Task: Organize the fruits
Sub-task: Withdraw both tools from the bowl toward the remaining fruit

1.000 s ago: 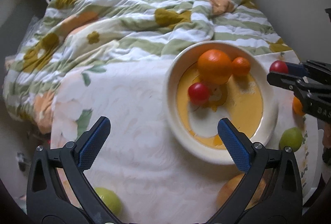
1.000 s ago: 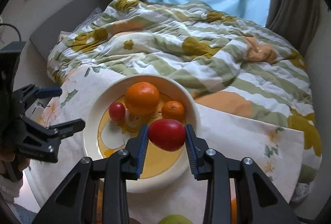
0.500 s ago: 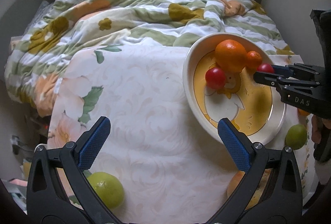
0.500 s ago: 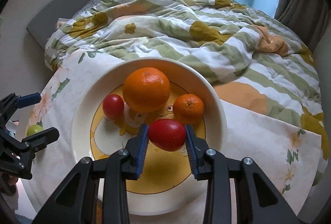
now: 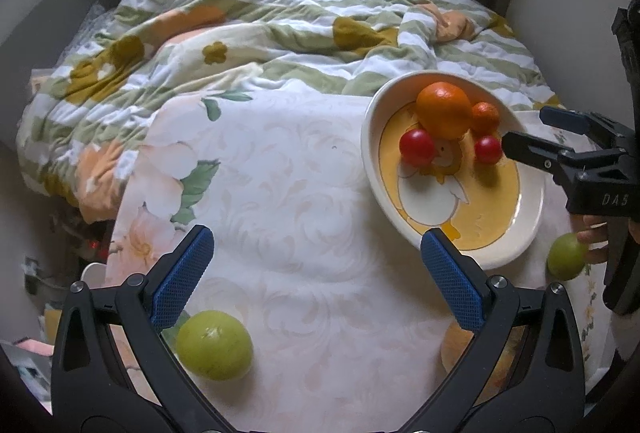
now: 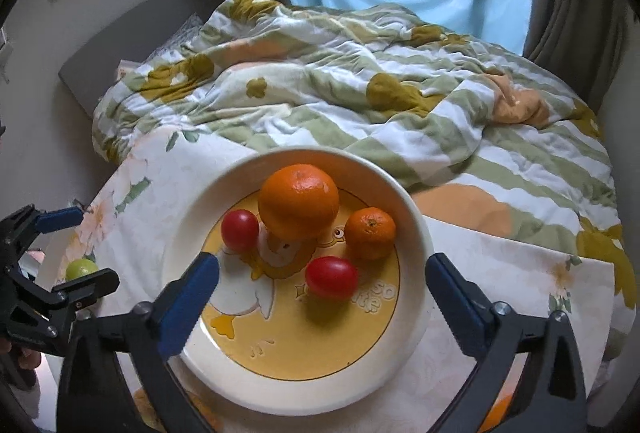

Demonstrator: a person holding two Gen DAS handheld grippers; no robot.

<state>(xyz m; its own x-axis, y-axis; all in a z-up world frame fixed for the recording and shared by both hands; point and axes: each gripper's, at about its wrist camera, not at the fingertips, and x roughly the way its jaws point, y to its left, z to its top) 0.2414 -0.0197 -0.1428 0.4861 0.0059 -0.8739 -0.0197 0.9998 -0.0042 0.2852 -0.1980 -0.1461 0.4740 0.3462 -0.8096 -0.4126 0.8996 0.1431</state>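
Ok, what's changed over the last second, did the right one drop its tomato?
Yes. The right gripper carried the tomato over the bowl, opened and let it go; it now lies inside. The left gripper shifted toward the green fruit, still open. The orange, mandarin and other tomato stayed put.

Glossy ceramic plate (image 6: pixel 416 233); matt cloth tablecloth (image 5: pixel 280 193)

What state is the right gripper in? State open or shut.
Open. The right gripper has its blue fingers spread wide above the plate, and the red tomato lies on the plate between them, touching neither.
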